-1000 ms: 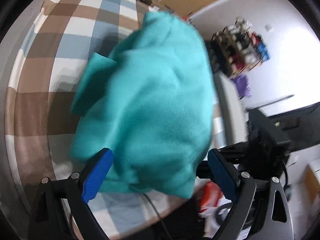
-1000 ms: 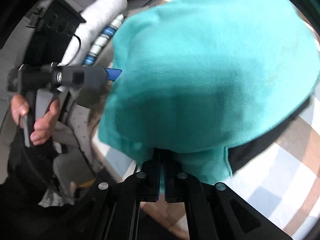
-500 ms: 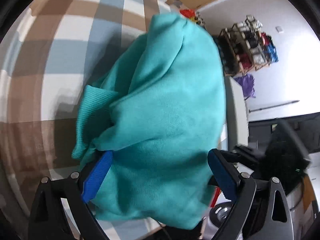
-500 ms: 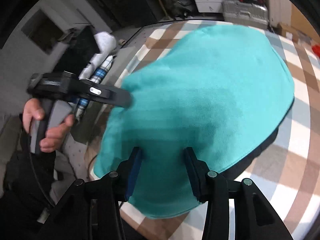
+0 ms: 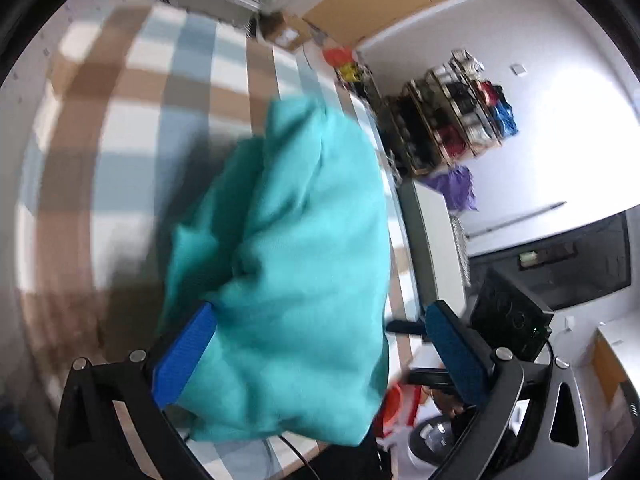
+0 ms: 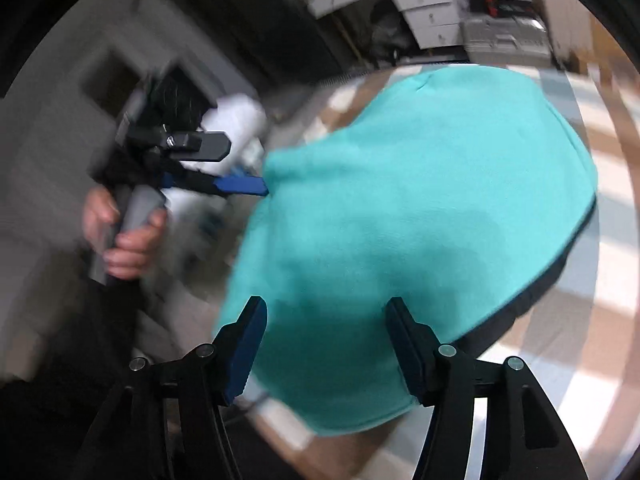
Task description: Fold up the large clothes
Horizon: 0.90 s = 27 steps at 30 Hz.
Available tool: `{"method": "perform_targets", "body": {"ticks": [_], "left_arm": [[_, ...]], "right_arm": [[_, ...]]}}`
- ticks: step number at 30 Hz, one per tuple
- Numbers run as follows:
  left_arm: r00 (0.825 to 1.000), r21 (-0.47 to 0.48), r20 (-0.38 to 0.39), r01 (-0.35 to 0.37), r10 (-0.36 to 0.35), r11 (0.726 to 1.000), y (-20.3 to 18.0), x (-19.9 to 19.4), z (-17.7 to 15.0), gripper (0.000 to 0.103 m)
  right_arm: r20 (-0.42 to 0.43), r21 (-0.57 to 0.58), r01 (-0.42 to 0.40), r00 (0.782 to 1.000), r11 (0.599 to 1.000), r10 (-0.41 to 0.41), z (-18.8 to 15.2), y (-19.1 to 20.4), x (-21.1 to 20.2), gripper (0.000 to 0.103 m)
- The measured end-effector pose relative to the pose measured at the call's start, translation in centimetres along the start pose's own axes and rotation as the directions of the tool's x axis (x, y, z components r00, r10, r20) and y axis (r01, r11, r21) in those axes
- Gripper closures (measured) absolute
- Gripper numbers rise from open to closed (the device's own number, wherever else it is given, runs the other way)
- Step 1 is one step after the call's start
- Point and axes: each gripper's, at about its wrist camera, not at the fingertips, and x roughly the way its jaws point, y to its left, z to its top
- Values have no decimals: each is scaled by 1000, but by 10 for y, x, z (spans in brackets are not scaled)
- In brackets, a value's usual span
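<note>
Released a second ago, the teal garment (image 5: 296, 264) lies bunched on the checked bedspread (image 5: 120, 152); right gripper (image 6: 326, 344) jaws are opening around it, left gripper (image 5: 320, 344) gapes wide.

A plain teal garment (image 5: 296, 264) is seen, with no print on it. The cloth beneath it (image 5: 120, 152) is checked in brown, pale blue and white. Bright blue pads are carried on black frames by the left gripper (image 5: 320, 344) and the right gripper (image 6: 326, 344). A purple cloth (image 5: 456, 186) is hung beside a shelf (image 5: 452, 120) filled with red, blue and black items.
</note>
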Motion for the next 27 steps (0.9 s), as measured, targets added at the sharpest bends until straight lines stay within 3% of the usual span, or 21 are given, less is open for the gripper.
{"method": "perform_targets", "body": {"ticks": [1,2,4,6,8,10,13,15,21,25,27], "left_arm": [[999,2,-2,-43,43,999,-1,2,6,1],[994,6,-18,-104,104,995,-5,8,13,1],[978,77,-49,-199,203,977,-15,24,26,1],[936,198,-114,-307,333,931,-24,52,36,1],[903,208,-226,-320,364,924,-5,69,37,1],[889,167,-321,-285,326,944,10,81,34,1],[879,146,-399,-221,262,964,21,97,38,1],[875,69,-448,-170,183,983,37,103,40,1],[895,-25,-445,-35,20,999,59,114,29,1],[908,-25,-418,-11,0,1000,62,110,22,1],[899,-28,-438,-12,-1,1000,55,116,14,1]], "right_arm": [[66,78,-60,996,995,55,-4,-14,-15,35],[136,147,-110,987,983,90,-9,-29,-28,21],[267,251,-175,958,952,105,-26,-56,-53,0],[356,367,-202,932,908,64,-48,-88,-66,0],[333,435,-220,940,873,71,-59,-109,-62,0],[307,487,-236,948,841,89,-71,-126,-51,0],[231,509,-194,969,838,84,-67,-133,-31,0],[186,523,-198,976,829,115,-64,-135,-20,0],[72,511,-207,978,834,198,-39,-126,21,0],[53,491,-193,980,849,192,-32,-123,23,0],[36,482,-184,981,857,190,-24,-128,22,0]]}}
